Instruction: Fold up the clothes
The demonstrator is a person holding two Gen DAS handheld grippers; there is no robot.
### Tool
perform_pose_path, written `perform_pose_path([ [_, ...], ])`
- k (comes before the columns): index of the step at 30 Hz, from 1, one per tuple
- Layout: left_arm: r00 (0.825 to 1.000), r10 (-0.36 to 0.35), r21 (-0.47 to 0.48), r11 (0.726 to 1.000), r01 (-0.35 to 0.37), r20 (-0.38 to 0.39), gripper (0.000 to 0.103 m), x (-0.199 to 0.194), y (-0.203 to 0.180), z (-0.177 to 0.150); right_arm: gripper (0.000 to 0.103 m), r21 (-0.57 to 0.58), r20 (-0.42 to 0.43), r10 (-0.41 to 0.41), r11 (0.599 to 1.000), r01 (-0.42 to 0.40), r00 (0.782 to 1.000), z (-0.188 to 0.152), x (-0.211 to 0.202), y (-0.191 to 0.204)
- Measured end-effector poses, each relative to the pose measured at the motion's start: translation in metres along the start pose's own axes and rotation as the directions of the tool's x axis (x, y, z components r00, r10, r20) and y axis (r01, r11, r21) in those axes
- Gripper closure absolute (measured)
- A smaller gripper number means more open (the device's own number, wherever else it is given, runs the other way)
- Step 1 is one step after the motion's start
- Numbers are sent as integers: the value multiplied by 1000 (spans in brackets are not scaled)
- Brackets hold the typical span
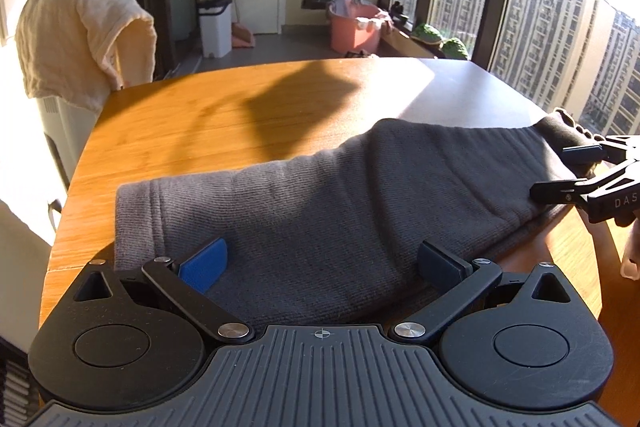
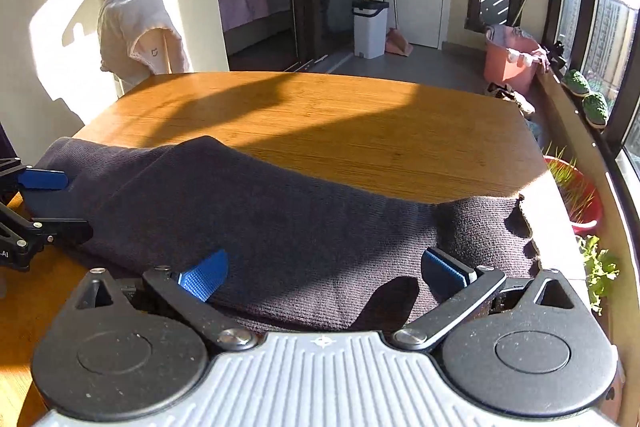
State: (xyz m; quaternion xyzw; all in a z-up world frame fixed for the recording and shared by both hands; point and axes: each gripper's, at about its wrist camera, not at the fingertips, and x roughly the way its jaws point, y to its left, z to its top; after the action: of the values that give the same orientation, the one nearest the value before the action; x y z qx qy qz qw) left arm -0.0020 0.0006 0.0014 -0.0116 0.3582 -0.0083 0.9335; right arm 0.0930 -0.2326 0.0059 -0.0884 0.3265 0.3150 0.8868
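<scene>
- The wooden tabletop (image 2: 360, 131) gives a flat surface for folding.
- The dark knit garment (image 1: 320, 195) lies along its near edge, apparently doubled over already.
- The left tool (image 1: 320, 263) and right tool (image 2: 324, 275) hover over opposite ends, jaws spread wide, holding nothing, likely positioned to pinch the ends together.

bare table (image 2: 320, 115) beyond garment (image 2: 280, 219)

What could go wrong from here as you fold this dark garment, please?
Both the left gripper and right gripper are open over the dark garment, so closing might pinch only the top layer. The garment's end reaches the table edge by the window and could slide off.
</scene>
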Motion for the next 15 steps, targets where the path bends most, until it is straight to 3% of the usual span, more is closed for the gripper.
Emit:
perform_pose_path([
  [2, 998, 43, 23, 999, -44, 41, 0, -14, 3, -1, 1, -141, 79, 71, 988, -59, 994, 1, -16, 26],
  [3, 996, 64, 34, 997, -67, 62, 0, -20, 5, -2, 9, -216, 111, 108, 973, -82, 988, 1, -24, 41],
  [4, 993, 85, 44, 995, -89, 83, 0, -27, 7, -3, 18, -264, 108, 142, 958, -110, 984, 0, -25, 52],
  [5, 989, 106, 54, 992, -112, 104, 0, -34, 8, -4, 36, -311, 83, 191, 938, -157, 978, 2, -22, 66],
  [6, 984, 126, 63, 989, -135, 126, 0, -41, 10, -4, 47, -331, 55, 227, 923, -197, 972, 2, -17, 76],
  [8, 972, 165, 80, 980, -181, 169, 0, -54, 13, -6, 50, -362, 14, 280, 896, -256, 960, 1, -4, 94],
  [10, 959, 203, 104, 968, -227, 199, 0, -67, 18, -6, 51, -403, -9, 292, 874, -271, 956, -1, 10, 110],
  [11, 958, 216, 130, 961, -242, 189, 0, -72, 21, -7, 59, -413, -23, 296, 867, -279, 955, -3, 15, 116],
  [12, 960, 217, 146, 959, -243, 176, 0, -78, 23, -11, 85, -418, -27, 292, 866, -276, 956, -3, 19, 119],
  [13, 964, 212, 153, 960, -236, 157, 0, -83, 25, -15, 94, -415, -17, 278, 872, -259, 961, -1, 19, 119],
  [15, 970, 205, 163, 961, -225, 130, 0, -86, 30, -22, 97, -388, 10, 261, 891, -237, 965, 8, 17, 117],
])
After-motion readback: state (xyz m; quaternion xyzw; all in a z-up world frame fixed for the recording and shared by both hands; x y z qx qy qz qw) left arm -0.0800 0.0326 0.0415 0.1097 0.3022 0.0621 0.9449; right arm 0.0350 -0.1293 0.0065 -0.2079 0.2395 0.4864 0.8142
